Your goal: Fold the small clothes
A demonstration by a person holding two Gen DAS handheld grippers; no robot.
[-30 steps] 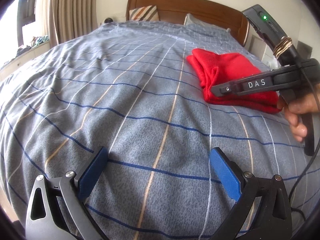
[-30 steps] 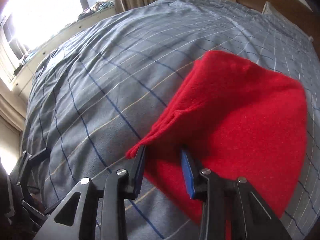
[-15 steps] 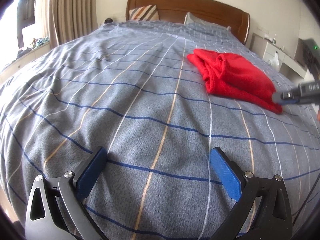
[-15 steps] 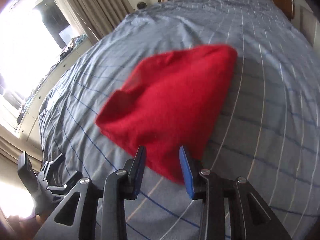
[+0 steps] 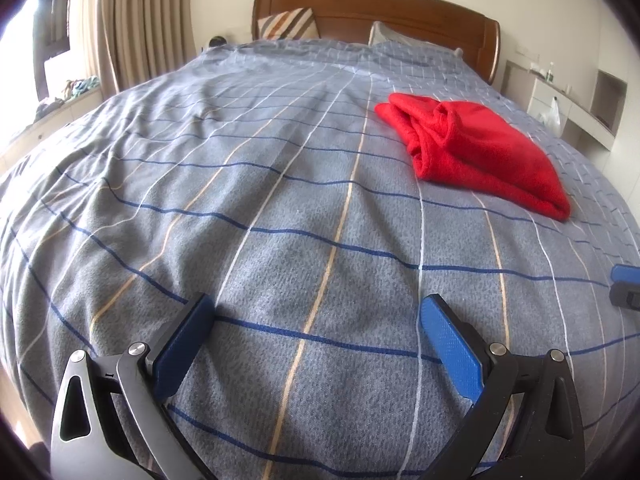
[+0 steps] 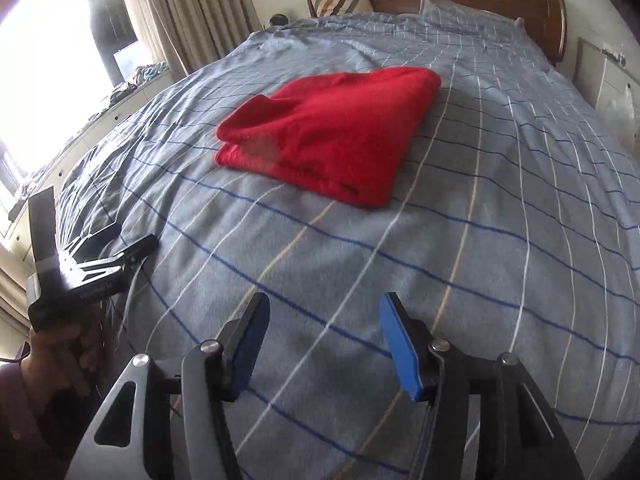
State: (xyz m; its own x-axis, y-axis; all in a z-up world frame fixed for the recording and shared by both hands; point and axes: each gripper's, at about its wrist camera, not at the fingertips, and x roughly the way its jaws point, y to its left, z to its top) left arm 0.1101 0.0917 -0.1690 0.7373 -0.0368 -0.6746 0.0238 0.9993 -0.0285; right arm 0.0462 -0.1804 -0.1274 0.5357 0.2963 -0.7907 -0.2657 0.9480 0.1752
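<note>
The right gripper (image 5: pixel 626 286) is showing only a blue pad tip at the left wrist view's right edge. The items along the window ledge (image 6: pixel 132 80) are reading too small and overexposed to identify. The person's hand (image 6: pixel 60 360) is lying dark and blurred.

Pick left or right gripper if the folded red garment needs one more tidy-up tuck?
Right, probably. The right gripper faces the red garment almost head-on, jaws opening with nothing between them. The left gripper is open too, but the garment lies far off to its right on the bedspread.
</note>
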